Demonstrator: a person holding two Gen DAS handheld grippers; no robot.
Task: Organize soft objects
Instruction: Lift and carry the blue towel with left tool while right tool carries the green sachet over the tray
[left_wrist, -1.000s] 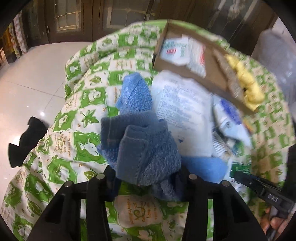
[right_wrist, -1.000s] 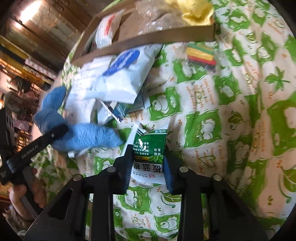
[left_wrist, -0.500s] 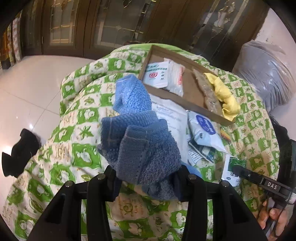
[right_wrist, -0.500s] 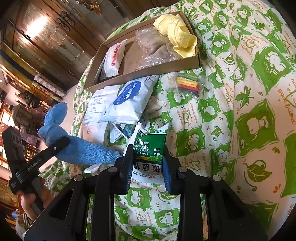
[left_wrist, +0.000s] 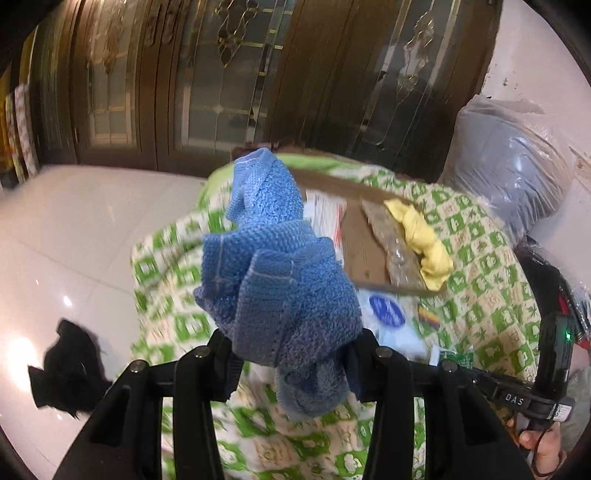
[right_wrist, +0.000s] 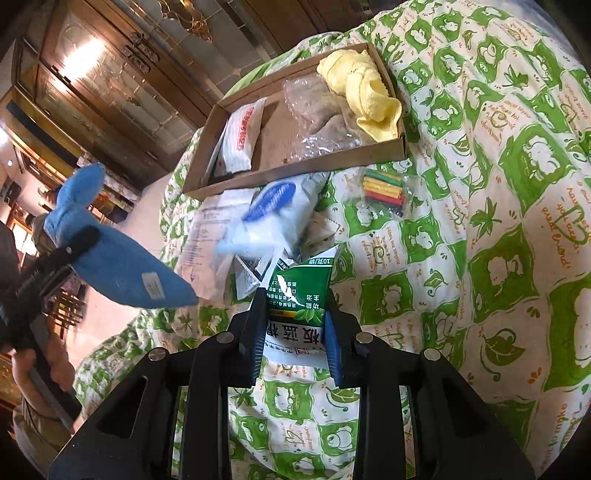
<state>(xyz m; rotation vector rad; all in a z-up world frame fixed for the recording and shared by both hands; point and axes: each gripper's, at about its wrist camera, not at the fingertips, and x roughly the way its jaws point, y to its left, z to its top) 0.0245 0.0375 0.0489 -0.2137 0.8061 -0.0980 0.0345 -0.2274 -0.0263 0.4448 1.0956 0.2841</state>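
While the left gripper (left_wrist: 291, 354) is pinched on a bunched blue terry-cloth towel (left_wrist: 273, 280), the towel is seen higher than a second ago: it now hangs clear above the green-and-white patterned bedspread (left_wrist: 491, 302), and dark wooden glazed doors fill the far background where the spread was seen before. In the right wrist view the same towel (right_wrist: 118, 266) is carried at the left, off the cloth surface. The right gripper (right_wrist: 295, 332) is pressed together on a green-and-white printed sachet (right_wrist: 301, 295), as before, and it too is lifted farther from the spread. A shallow brown cardboard tray (right_wrist: 295, 170) is seen at the far side, with a yellow knotted cloth (right_wrist: 365, 92), a clear plastic bag (right_wrist: 317, 114) and a white red-lettered packet (right_wrist: 240, 136) inside. A white pouch with a blue oval label (right_wrist: 273, 214) and a bundle of coloured sticks (right_wrist: 384, 188) are left just near the tray.
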